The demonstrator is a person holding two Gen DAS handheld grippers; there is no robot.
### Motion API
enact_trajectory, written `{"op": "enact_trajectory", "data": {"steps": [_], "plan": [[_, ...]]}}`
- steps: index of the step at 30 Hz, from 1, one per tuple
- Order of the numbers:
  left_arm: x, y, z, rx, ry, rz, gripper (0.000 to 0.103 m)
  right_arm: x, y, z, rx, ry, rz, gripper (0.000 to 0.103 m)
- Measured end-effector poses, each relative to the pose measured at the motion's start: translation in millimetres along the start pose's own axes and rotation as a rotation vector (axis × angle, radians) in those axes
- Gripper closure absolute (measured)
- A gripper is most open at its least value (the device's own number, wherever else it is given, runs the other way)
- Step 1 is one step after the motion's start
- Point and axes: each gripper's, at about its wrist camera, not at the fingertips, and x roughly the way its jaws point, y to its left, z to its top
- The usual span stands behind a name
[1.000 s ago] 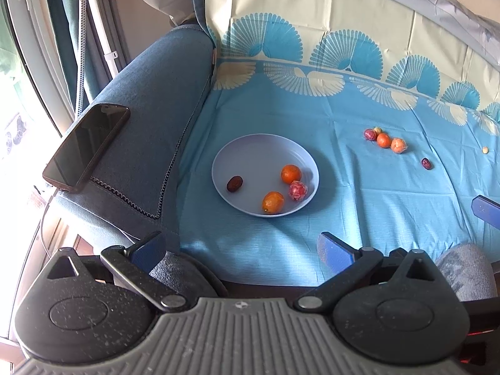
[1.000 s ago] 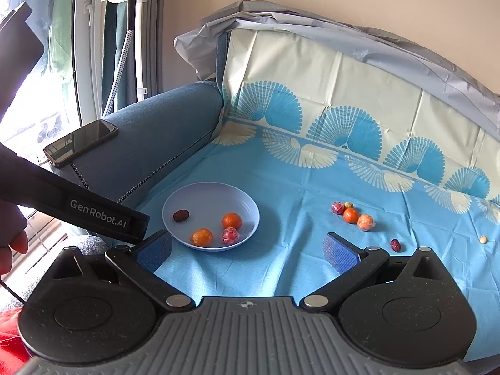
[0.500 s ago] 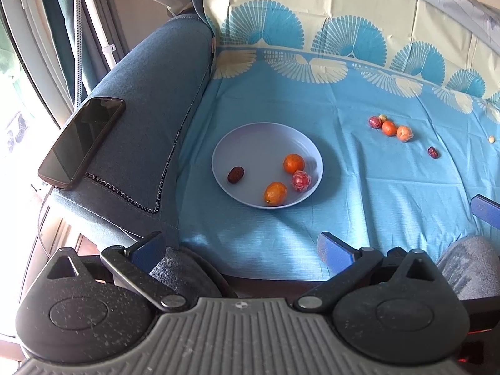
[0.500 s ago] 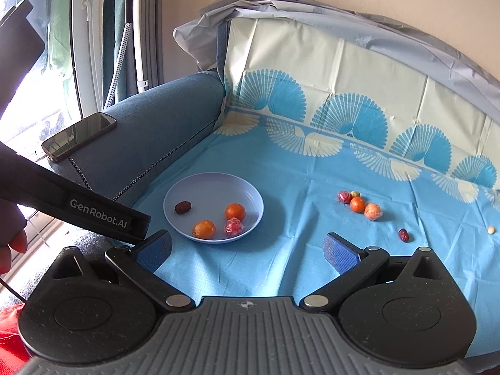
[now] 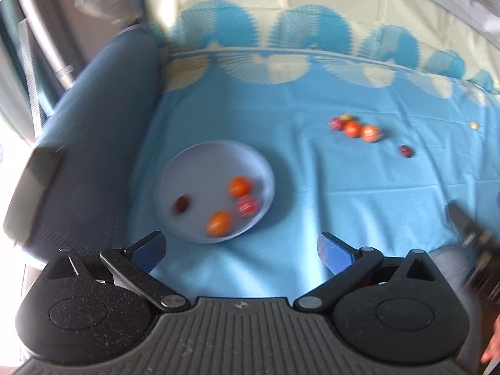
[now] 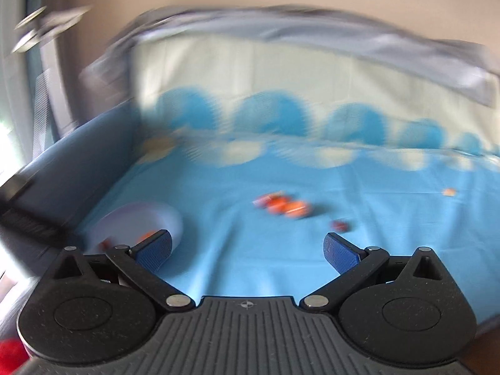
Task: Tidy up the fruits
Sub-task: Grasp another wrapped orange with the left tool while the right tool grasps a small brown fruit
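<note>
Left tool [image 5: 240,251], fingers spread wide and empty, above the near edge of the blue cloth [image 5: 343,187] draped over the sofa. Compared with half a second ago, the left wrist view has swung rightwards and forward: the pale plate [image 5: 200,162] now lies just ahead of the left finger rather than centred further off, and the whole view is smeared by motion. The plate carries four fruits, unchanged in arrangement: a dark one [image 5: 182,203] at its left, an orange one [image 5: 240,186], a red one [image 5: 247,206] touching it, and a second orange one [image 5: 219,223] nearest the tool.

Loose fruits remain on the cloth, well apart from the plate: a tight cluster [image 5: 354,127] of about four (one dark red, one small and pale, two orange), a lone dark fruit [image 5: 405,151] to its right, and a tiny pale piece [image 5: 474,125] further right. The phone [image 5: 34,187] on the sofa arm [image 5: 100,143] has slid to the left margin.

Right tool [image 6: 248,250], likewise spread and empty. Its view has dropped lower and moved rightwards since the earlier frame (heavy blur): the plate [image 6: 137,218] is now partly hidden behind the left finger, and the cluster [image 6: 282,204] sits ahead, between the fingers. The lone dark fruit [image 6: 340,225] lies just beyond the right fingertip.
</note>
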Motion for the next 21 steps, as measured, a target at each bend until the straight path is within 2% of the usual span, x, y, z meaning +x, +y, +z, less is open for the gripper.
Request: {"op": "enact_trajectory", "data": {"steps": [4, 7, 9, 11, 15, 17, 21], "plan": [[21, -50, 41, 0.010, 0.021, -0.101, 0.000, 3, -88, 24, 0.125, -0.084, -0.177, 0.001], [48, -89, 72, -0.031, 0.048, -0.169, 0.000, 10, -154, 41, 0.197, -0.145, -0.294, 0.001], [73, -115, 92, -0.073, 0.064, -0.146, 0.000, 23, -199, 54, 0.233, -0.181, -0.345, 0.001], [105, -139, 111, -0.126, 0.120, -0.101, 0.000, 45, -243, 67, 0.254, -0.210, -0.421, 0.001], [165, -172, 137, -0.226, 0.184, -0.125, 0.000, 114, -339, 88, 0.322, -0.251, -0.555, 0.001], [194, -182, 146, -0.267, 0.209, -0.131, 0.000, 163, -381, 88, 0.381, -0.230, -0.552, 0.001], [247, -192, 155, -0.359, 0.258, -0.131, 0.000, 269, -442, 74, 0.399, -0.102, -0.487, 0.001]]}}
